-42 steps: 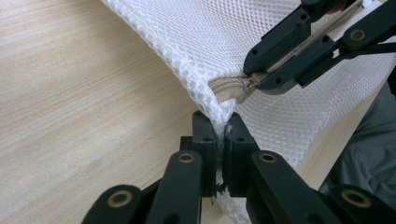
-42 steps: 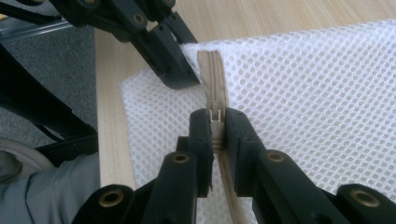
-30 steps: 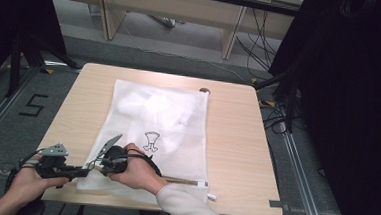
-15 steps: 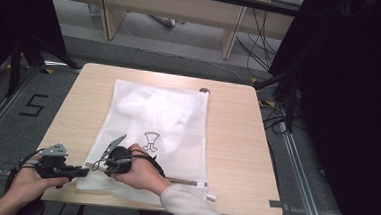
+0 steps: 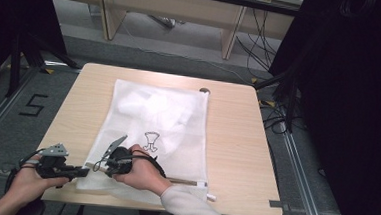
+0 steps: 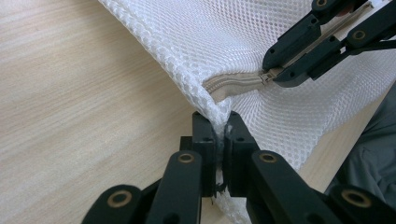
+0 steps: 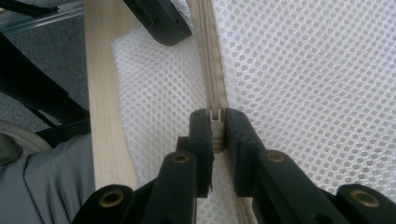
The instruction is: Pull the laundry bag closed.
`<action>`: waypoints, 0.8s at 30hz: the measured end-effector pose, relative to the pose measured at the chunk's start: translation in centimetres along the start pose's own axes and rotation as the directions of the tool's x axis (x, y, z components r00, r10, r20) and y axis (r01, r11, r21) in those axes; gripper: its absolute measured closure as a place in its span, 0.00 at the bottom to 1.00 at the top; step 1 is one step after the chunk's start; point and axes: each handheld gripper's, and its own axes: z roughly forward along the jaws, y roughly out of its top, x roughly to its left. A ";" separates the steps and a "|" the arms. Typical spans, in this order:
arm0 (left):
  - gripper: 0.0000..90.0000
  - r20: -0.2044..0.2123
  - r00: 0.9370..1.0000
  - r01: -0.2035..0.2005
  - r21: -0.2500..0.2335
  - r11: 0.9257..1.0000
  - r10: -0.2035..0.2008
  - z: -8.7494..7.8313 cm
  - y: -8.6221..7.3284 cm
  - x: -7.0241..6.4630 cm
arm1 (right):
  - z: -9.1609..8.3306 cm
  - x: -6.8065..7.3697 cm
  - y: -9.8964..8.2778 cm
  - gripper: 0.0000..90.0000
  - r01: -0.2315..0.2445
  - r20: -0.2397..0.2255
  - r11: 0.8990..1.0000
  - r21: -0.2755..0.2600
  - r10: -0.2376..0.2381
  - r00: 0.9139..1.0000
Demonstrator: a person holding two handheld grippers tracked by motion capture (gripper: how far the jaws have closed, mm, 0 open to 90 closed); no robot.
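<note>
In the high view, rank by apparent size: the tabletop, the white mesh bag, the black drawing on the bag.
1. tabletop
2. white mesh bag
3. black drawing, by far the smallest

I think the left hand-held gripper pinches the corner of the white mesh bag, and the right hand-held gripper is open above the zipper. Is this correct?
Not quite. The right hand-held gripper is not open above the zipper: its jaws are shut on the zipper pull, as the right gripper view shows. The rest holds: the left hand-held gripper pinches the corner of the white mesh bag.
</note>
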 end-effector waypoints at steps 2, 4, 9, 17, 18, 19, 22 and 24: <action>0.94 0.000 1.000 -0.003 0.005 1.000 0.003 0.0 0.0 0.1 | 0.0 0.0 -0.1 0.92 0.000 -0.006 1.000 0.002 0.000 1.000; 0.94 0.000 1.000 -0.001 0.004 1.000 0.001 0.0 0.0 0.1 | 0.0 0.0 -0.1 0.92 -0.008 0.002 1.000 0.007 0.008 1.000; 0.94 0.000 1.000 0.016 -0.016 1.000 -0.016 0.1 -0.1 0.0 | -0.1 -0.1 -0.3 0.92 -0.006 0.001 1.000 0.009 0.006 1.000; 0.94 -0.004 1.000 0.012 -0.014 1.000 -0.012 0.1 -0.1 0.1 | -0.3 -0.2 -0.6 0.92 -0.012 0.001 1.000 0.011 0.012 1.000; 0.94 0.006 1.000 0.010 0.005 1.000 -0.010 0.0 0.0 0.2 | -0.3 -0.2 -0.6 0.92 -0.012 0.002 1.000 0.011 0.012 1.000; 0.94 0.006 1.000 0.015 -0.001 1.000 -0.015 0.0 0.0 0.1 | -0.3 -0.2 -0.6 0.92 -0.011 0.002 1.000 0.011 0.011 1.000; 0.94 0.003 1.000 0.010 0.001 1.000 -0.010 0.0 0.0 0.1 | -0.3 -0.1 -0.6 0.92 -0.014 0.001 1.000 0.010 0.013 1.000; 0.94 0.001 1.000 0.015 0.000 1.000 -0.015 0.0 -0.1 0.1 | -0.3 -0.2 -0.6 0.92 -0.003 -0.004 1.000 0.013 0.003 1.000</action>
